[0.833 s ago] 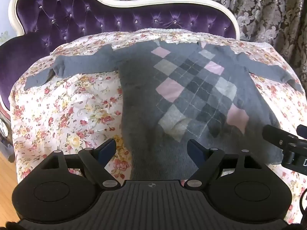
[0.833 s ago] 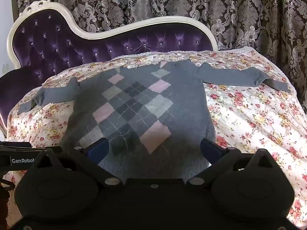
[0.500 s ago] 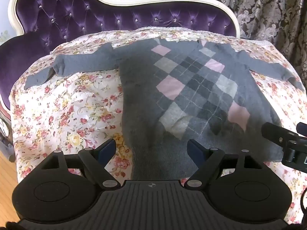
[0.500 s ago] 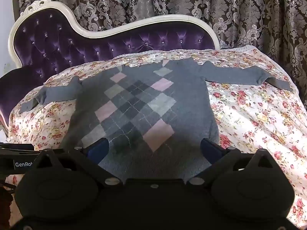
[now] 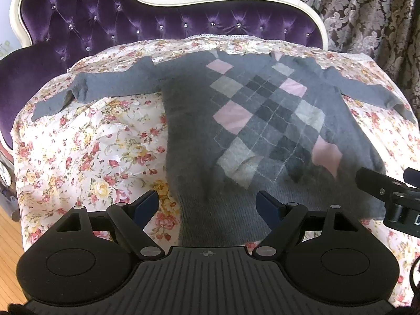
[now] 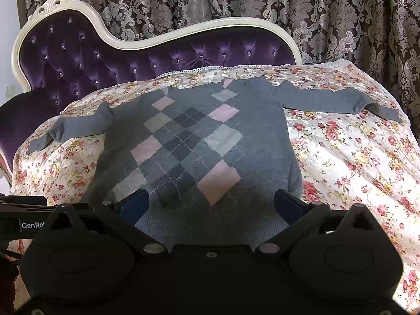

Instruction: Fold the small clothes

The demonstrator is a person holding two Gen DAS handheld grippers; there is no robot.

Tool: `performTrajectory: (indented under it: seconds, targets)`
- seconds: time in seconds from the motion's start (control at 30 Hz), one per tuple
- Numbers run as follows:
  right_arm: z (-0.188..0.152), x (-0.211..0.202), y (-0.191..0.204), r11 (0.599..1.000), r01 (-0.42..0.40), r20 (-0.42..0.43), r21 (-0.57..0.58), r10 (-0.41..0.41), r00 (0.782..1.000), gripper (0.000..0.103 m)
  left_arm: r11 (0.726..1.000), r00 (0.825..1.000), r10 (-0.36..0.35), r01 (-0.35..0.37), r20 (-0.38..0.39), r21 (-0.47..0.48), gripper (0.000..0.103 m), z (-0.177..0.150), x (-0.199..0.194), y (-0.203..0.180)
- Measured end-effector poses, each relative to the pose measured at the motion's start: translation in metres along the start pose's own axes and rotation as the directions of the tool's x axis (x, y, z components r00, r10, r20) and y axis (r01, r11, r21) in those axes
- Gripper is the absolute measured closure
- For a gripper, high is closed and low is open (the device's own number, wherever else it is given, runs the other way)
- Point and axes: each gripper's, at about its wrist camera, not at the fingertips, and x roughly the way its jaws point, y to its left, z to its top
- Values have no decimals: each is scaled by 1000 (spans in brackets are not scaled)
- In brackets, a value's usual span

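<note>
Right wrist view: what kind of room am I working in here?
Probably a home sitting room or bedroom: a purple tufted sofa with a cream carved frame, damask curtains behind it, and a floral sheet spread under the grey argyle sweater.

Both wrist views near the sweater's (image 5: pixel 189 141) hem, facing the purple headboard (image 6: pixel 183 60), left angled downward, sharing the sweater (image 6: pixel 262 131)

Grey sweater (image 5: pixel 189 141) with pink argyle, floral cover (image 5: pixel 86 144), purple tufted sofa (image 5: pixel 110 18)

Grey argyle sweater (image 5: pixel 262 120) flat, sleeves spread, unfolded.
</note>
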Motion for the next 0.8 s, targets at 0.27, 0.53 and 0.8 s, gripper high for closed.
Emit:
performTrajectory:
  seconds: [0.27,0.53,0.8]
  targets:
    - [0,1,2,1000,-1,-5,-3,1,1000,1,1000,1000,1,-1,0,0,22,0,0,-1]
    - [0,1,4,1000,-4,-8,0,4,1000,1,1000,1000,1,-1,-1,-3,22,-2,1,-2]
    - [0,1,5,1000,-13,-17,5,14,1000,1,1000,1000,-2,2,-9,0,23,-2,0,-2]
